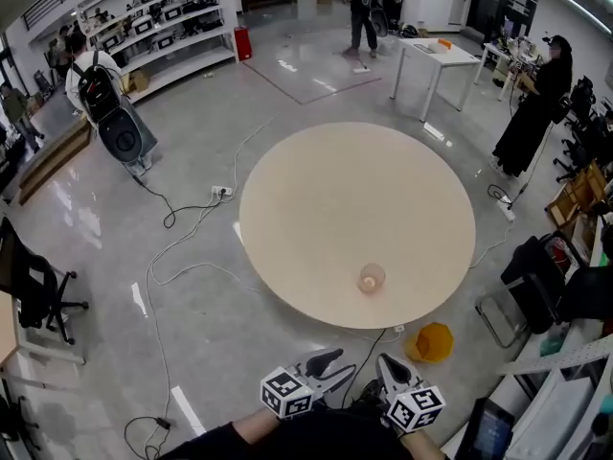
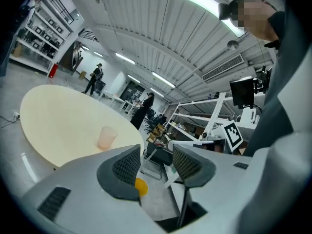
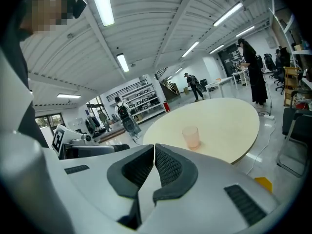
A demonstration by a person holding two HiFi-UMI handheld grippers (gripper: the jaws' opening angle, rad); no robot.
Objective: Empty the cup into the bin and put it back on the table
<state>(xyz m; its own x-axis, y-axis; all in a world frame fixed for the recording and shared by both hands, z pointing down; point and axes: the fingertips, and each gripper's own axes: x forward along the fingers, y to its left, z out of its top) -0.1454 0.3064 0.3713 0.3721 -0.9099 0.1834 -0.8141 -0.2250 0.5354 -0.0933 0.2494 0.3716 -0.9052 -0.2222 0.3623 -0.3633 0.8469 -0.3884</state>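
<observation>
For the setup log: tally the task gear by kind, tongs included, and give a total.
Cup: 1
Round table: 1
Yellow bin: 1
Tongs: 2, the left tongs open, the right tongs shut and empty
Total: 5

The head view looks steeply down on the round worktop (image 1: 316,199); both gripper views look across it from low, nearby — all share the cup (image 1: 371,278).

l tool (image 2: 156,155) open, cup (image 2: 107,137) on tbl (image 2: 53,116)
</observation>
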